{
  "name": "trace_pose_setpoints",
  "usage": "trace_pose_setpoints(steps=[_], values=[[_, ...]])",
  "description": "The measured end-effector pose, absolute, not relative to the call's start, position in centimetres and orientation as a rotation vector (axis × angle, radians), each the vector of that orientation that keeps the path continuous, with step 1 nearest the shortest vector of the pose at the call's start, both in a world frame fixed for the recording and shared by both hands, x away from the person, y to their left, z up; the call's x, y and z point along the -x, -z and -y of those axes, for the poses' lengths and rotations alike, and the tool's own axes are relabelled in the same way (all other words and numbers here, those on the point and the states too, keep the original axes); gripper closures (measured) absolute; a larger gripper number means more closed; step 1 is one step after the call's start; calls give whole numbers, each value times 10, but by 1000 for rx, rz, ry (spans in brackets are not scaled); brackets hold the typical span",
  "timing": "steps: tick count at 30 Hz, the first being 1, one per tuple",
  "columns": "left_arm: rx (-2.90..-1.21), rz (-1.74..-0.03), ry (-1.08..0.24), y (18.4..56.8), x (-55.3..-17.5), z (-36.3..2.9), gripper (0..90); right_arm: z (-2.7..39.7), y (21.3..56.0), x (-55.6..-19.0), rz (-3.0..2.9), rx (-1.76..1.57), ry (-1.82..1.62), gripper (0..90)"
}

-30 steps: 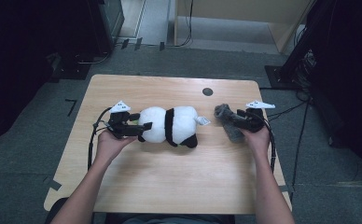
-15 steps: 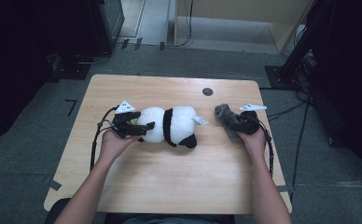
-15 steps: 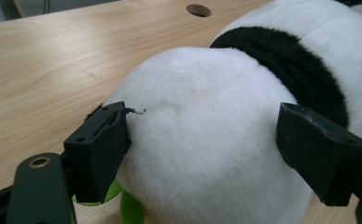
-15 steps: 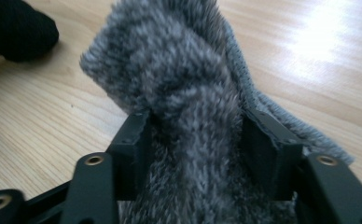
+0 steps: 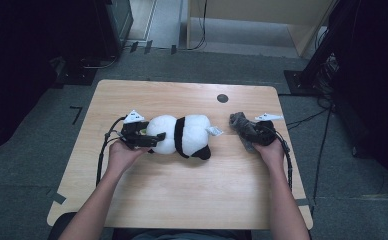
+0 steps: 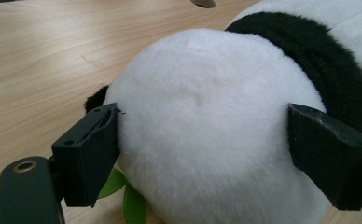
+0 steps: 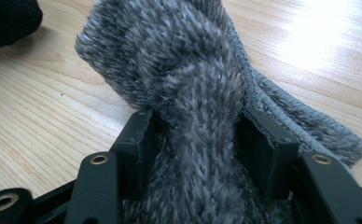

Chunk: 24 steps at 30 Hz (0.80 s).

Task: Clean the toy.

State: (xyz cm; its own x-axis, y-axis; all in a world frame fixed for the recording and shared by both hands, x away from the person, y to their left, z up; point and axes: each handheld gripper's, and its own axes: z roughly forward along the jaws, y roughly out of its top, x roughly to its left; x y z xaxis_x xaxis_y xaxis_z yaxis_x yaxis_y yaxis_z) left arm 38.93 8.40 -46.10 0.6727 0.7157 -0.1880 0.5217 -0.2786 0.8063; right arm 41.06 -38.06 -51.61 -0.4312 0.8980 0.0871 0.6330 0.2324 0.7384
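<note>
Since the earlier frames, right gripper (image 5: 249,134) sits slightly lower at the table's right side, and left gripper (image 5: 149,138) has just been opening, the panda's white head between its jaws. Left gripper: jaws spread wide either side of the head, the left pad (image 6: 91,151) at the fur's edge; whether it presses cannot be told. Plush panda (image 5: 184,136): lying on its side at the middle of the wooden table (image 5: 182,200), green leaf (image 6: 123,196) under the head. Right gripper: jaws clamped on a bunched grey knitted cloth (image 7: 188,93), which rests on the table right of the panda, apart from it.
</note>
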Motion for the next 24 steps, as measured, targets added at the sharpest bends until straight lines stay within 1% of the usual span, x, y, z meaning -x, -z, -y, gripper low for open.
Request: trace_pose_setpoints(steps=[2,4,6,7,9,11,15,20,24], values=[[-1945,-978,-250,462,-390,-85,126,379,518,-408,-2154,-1364,-1006,482],[-1937,-977,-249,463,-390,-85,119,378,517,-407,-2142,-1379,-999,507],[-1932,-984,-232,465,-391,-86,110,379,517,-407,-2136,-1391,-1000,560],[-1932,-988,-224,465,-391,-86,102,380,516,-407,-2128,-1402,-997,614],[-1925,-999,-206,466,-392,-87,97,381,515,-407,-2121,-1411,-990,682],[-1920,-998,-212,466,-391,-87,98,381,513,-407,-2122,-1415,-978,724],[-1913,-990,-219,467,-390,-87,108,381,506,-407,-2123,-1449,-950,753],[-1911,-991,-214,467,-390,-88,116,384,492,-407,-2117,-1515,-1066,756],[-1903,-987,-225,468,-388,-88,116,379,482,-404,-2116,-1497,-1057,756]])
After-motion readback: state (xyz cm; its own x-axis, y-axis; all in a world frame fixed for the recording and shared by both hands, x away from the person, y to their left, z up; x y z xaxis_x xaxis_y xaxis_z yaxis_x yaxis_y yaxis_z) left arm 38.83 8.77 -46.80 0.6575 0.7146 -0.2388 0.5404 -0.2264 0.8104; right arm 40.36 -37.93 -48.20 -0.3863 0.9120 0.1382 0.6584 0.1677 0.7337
